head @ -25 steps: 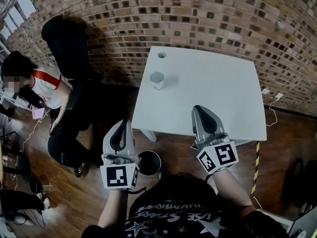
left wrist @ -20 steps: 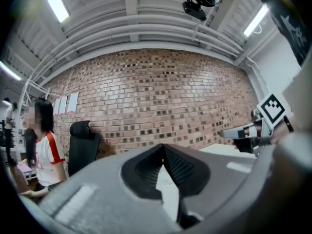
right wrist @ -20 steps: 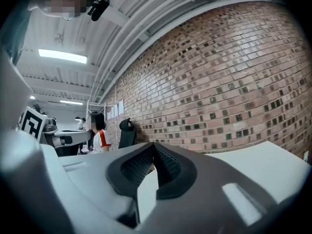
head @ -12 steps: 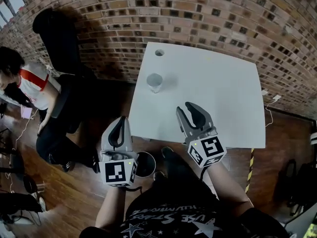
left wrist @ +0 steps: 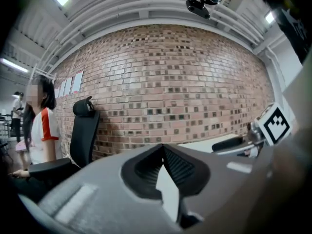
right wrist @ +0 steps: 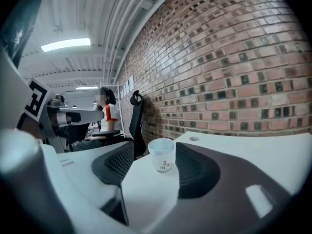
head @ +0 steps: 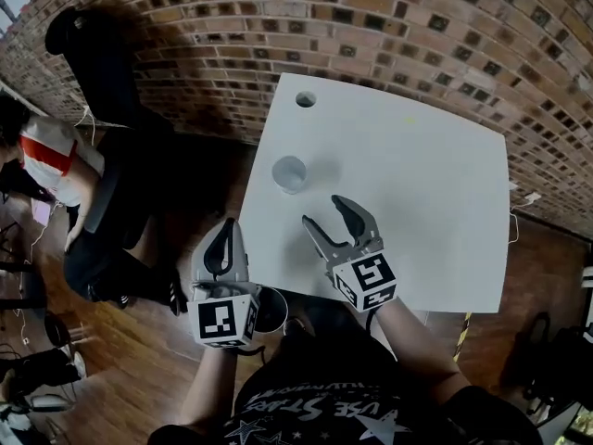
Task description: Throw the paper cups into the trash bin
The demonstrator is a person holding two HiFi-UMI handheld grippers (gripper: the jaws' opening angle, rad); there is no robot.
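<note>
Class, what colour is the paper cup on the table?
White paper cup, small reddish print; clearest in right gripper view.

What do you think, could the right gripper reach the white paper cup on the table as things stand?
Probably yes: the right gripper, jaws opening and empty, faces the white paper cup across bare white tabletop, unobstructed.

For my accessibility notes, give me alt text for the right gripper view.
A paper cup stands upright on a white table, ahead of the right gripper, whose jaws are opening with nothing between them. A brick wall runs behind; a chair and a person are at left.
</note>
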